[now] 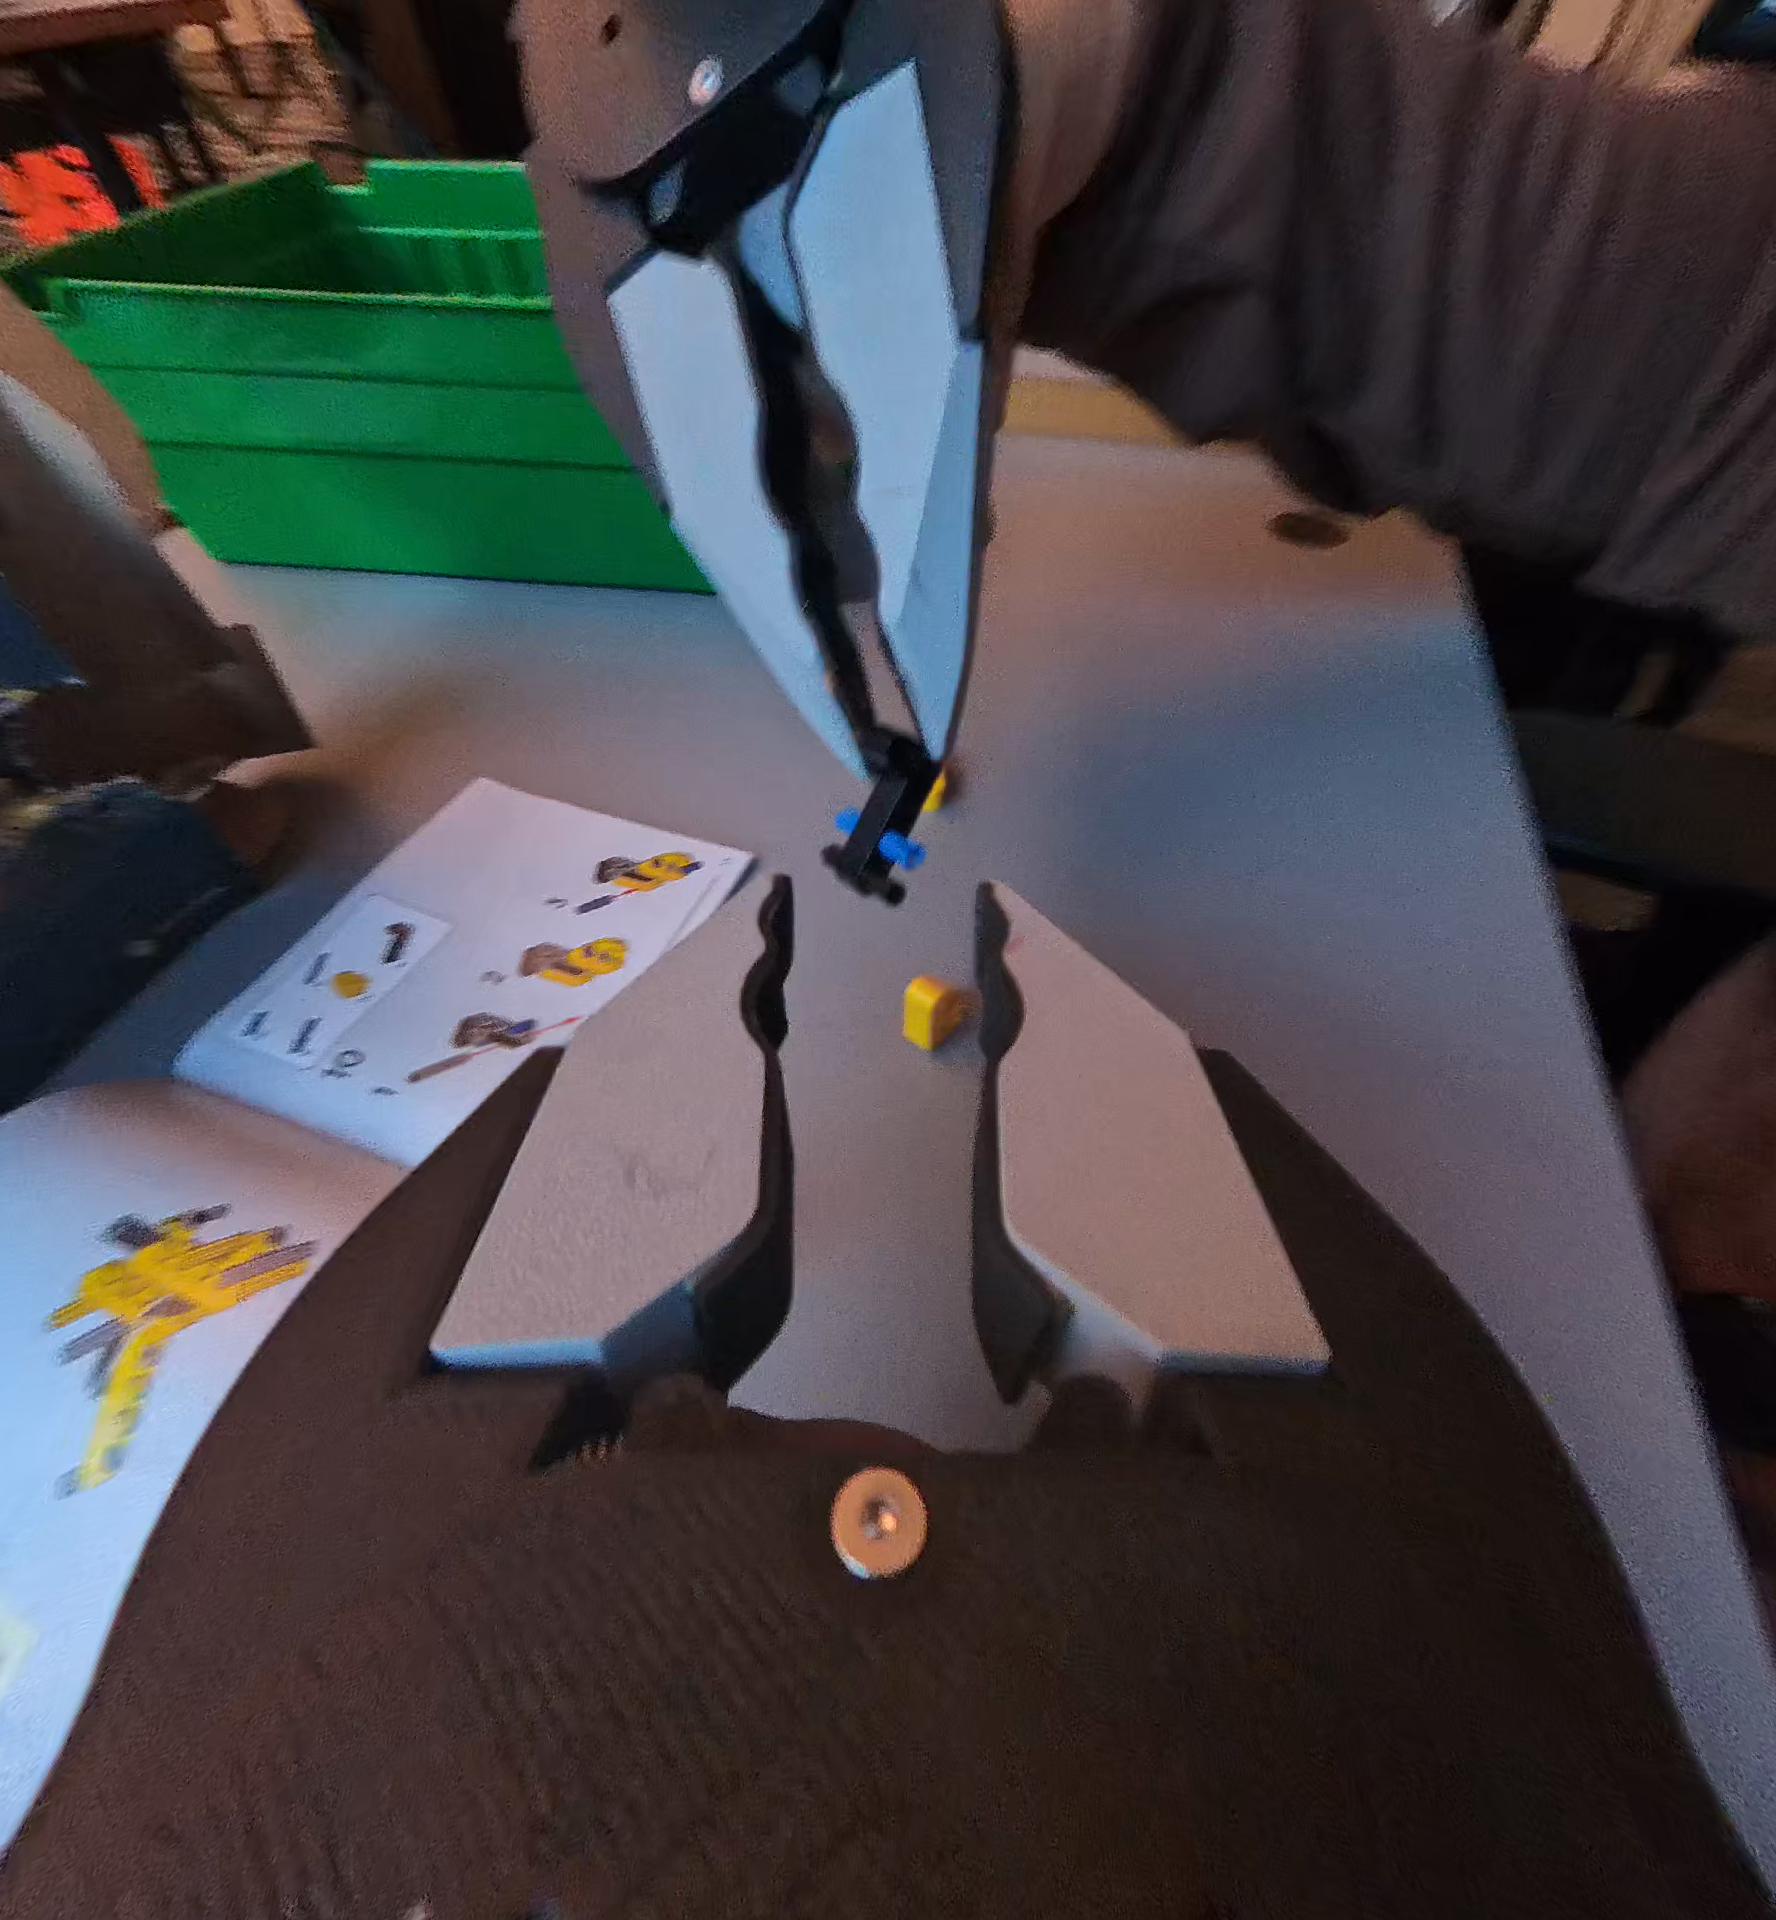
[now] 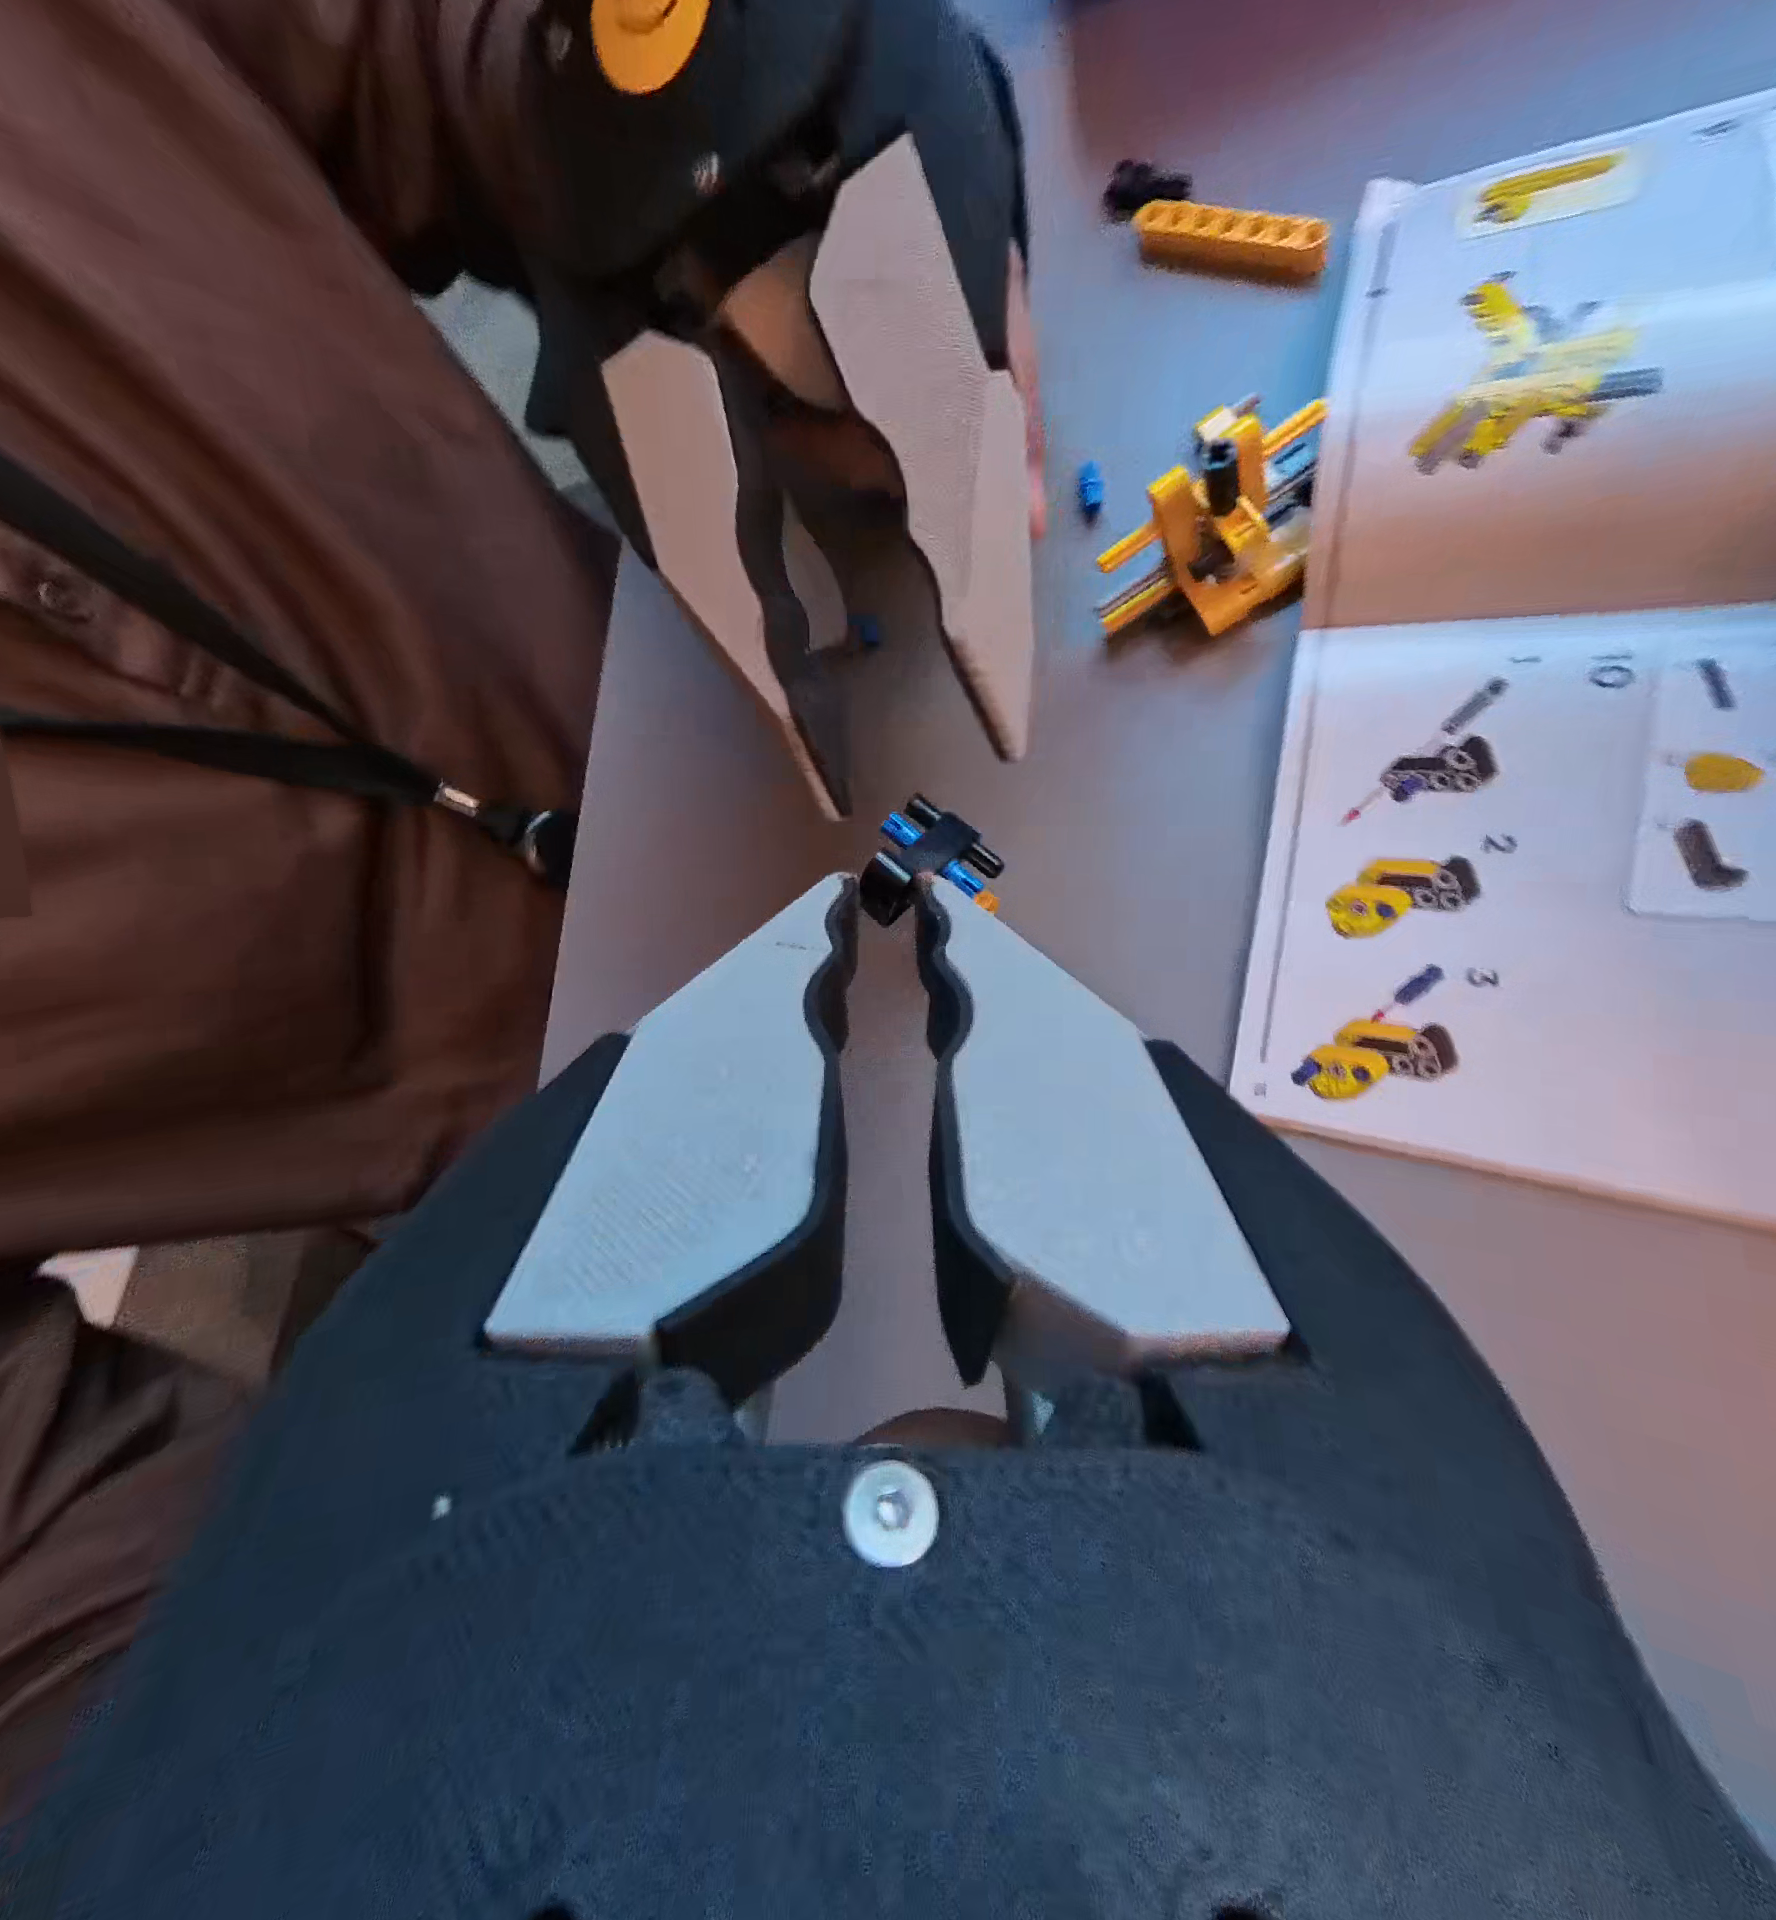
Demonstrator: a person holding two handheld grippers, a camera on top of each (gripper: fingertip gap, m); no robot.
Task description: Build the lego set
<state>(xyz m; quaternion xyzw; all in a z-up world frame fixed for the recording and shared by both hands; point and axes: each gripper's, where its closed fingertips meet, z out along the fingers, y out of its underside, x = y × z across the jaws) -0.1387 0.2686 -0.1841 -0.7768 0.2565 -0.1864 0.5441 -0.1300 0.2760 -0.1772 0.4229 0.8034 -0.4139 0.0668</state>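
My right gripper (image 2: pixel 886 888) is shut on a small black connector with blue pins (image 2: pixel 934 847) and holds it above the grey table (image 2: pixel 1123 935). In the left wrist view the right gripper (image 1: pixel 899 750) comes down from above with the connector (image 1: pixel 876 836) at its tips. My left gripper (image 1: pixel 884 902) is open and empty, its tips just short of the connector. A small yellow piece (image 1: pixel 931 1010) lies on the table between the left fingers. The left gripper (image 2: pixel 920 779) also shows in the right wrist view, facing the right one.
An open instruction booklet (image 2: pixel 1590 987) lies beside a partly built yellow assembly (image 2: pixel 1216 520), a yellow beam (image 2: pixel 1232 239) and a loose blue pin (image 2: pixel 1090 488). A green bin (image 1: pixel 344 395) and a dark box (image 1: pixel 32 727) stand at the back left. A person's brown sleeve (image 2: pixel 188 623) is close. The tips of both grippers are at nearly the same place.
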